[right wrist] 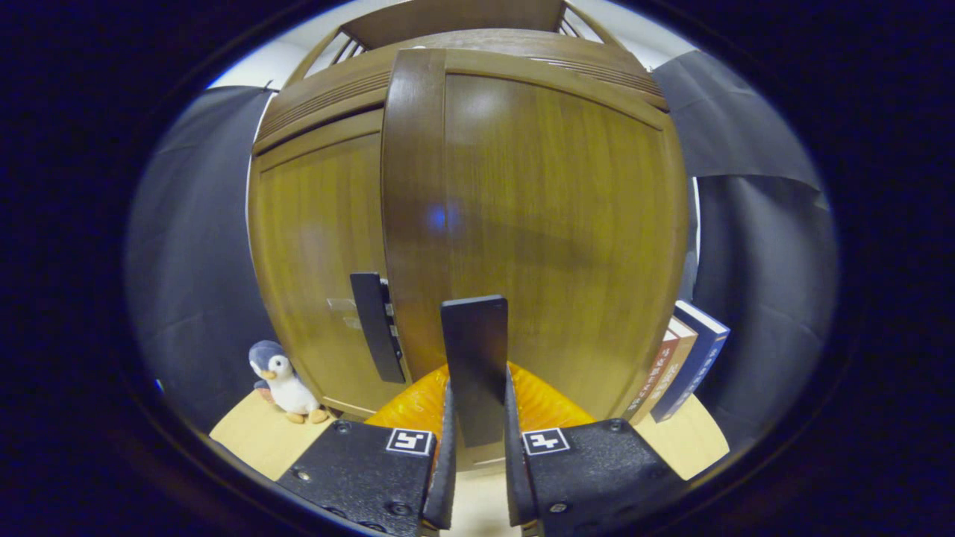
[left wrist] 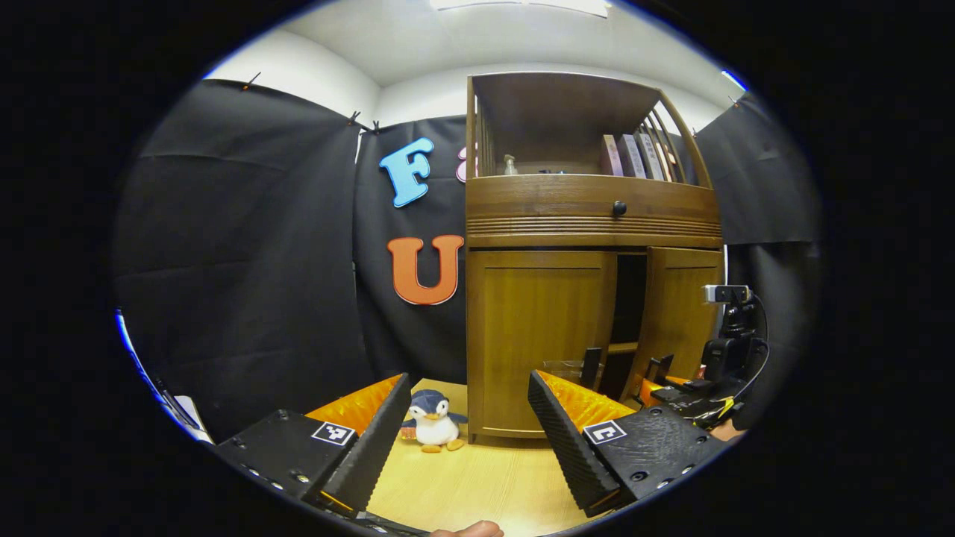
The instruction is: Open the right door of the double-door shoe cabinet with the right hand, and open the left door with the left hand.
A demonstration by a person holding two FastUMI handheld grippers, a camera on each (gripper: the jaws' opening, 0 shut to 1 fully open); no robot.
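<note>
The shoe cabinet (left wrist: 593, 224) stands on a light wooden floor (left wrist: 485, 477) against the booth's black cloth wall. In the left gripper view its right door (left wrist: 675, 317) is swung partly out, with a dark gap between it and the left door (left wrist: 541, 335), which sits flush and closed. A plush penguin (left wrist: 434, 421) stands on the floor just beside the cabinet's left corner.

In the right gripper view the right gripper (right wrist: 477, 455) is clamped on the right door's handle (right wrist: 475, 365), a flat dark vertical bar: both fingers press on its lower part. The left door's handle (right wrist: 377, 335) hangs just to the left of it, untouched. Books (right wrist: 683, 362) lean against the cabinet's right side.

The left gripper (left wrist: 466, 425) is released, its jaws wide apart, holding nothing. It hangs well back from the cabinet and faces the closed left door.

Judgement: the first step, opening the right door, is in hand and partly done. The second step is not begun.

The next move calls for drawing the right door further out along its hinge arc, keeping the grip square on the bar. The left gripper must then advance to the left door's handle, close on it and pull. There is a risk of the two grippers crowding one another at the centre.
</note>
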